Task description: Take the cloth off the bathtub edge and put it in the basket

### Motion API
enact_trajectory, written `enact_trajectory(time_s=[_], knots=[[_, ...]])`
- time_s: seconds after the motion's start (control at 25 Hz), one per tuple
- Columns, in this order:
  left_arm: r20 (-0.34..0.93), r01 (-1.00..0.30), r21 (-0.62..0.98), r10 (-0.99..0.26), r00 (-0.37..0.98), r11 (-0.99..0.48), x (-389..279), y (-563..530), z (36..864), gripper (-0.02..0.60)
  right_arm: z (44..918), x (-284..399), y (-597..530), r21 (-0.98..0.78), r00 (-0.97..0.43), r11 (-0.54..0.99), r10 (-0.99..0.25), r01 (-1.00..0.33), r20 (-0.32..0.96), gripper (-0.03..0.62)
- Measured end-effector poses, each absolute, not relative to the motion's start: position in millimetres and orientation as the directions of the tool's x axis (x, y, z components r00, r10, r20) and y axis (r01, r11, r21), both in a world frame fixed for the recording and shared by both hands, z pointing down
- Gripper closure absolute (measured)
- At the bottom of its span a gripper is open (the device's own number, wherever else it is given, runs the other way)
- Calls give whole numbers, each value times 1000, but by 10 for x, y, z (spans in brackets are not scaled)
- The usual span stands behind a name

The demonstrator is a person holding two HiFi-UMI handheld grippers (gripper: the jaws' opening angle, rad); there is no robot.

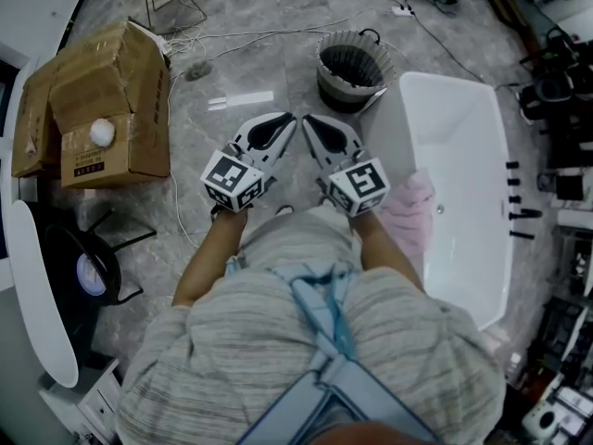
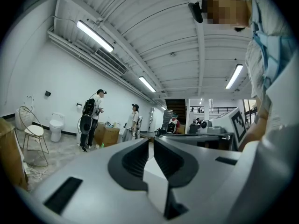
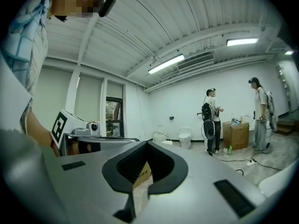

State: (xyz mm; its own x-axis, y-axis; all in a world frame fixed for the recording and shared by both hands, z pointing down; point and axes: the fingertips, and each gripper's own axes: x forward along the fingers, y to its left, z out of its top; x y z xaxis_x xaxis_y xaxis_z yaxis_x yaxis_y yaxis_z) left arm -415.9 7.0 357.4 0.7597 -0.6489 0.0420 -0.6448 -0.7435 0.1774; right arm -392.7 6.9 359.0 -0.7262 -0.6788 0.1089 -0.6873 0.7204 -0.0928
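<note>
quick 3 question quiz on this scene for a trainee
1. True or false: the cloth is in the basket.
2. Fill in: the cloth lies on the ___ edge.
3. The left gripper and right gripper are: A) both shut, empty; B) both open; C) holding the cloth.

Key: 1 false; 2 bathtub; 3 A.

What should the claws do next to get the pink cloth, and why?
Probably turn the right claw toward the cloth and open it. The cloth lies untouched on the tub edge, right beside that hand, and the claw is shut, empty and pointing away from it.
</note>
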Motion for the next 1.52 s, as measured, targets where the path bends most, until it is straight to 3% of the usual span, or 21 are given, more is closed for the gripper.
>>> enact_trajectory(time_s=[0.52,0.92,1.52], knots=[[36,-625,194,-631,775,-756,-4143,79,3644,541,3562,-4014,110,-91,-736,731,-666,-676,119,591],[44,-590,212,-596,802,-779,-3830,18,3702,543,3803,-3561,21,-104,-667,659,-729,-745,157,591],[96,-500,222,-492,865,-837,-2553,-58,3791,543,3852,-2309,-81,-124,-606,593,-778,-796,167,591]])
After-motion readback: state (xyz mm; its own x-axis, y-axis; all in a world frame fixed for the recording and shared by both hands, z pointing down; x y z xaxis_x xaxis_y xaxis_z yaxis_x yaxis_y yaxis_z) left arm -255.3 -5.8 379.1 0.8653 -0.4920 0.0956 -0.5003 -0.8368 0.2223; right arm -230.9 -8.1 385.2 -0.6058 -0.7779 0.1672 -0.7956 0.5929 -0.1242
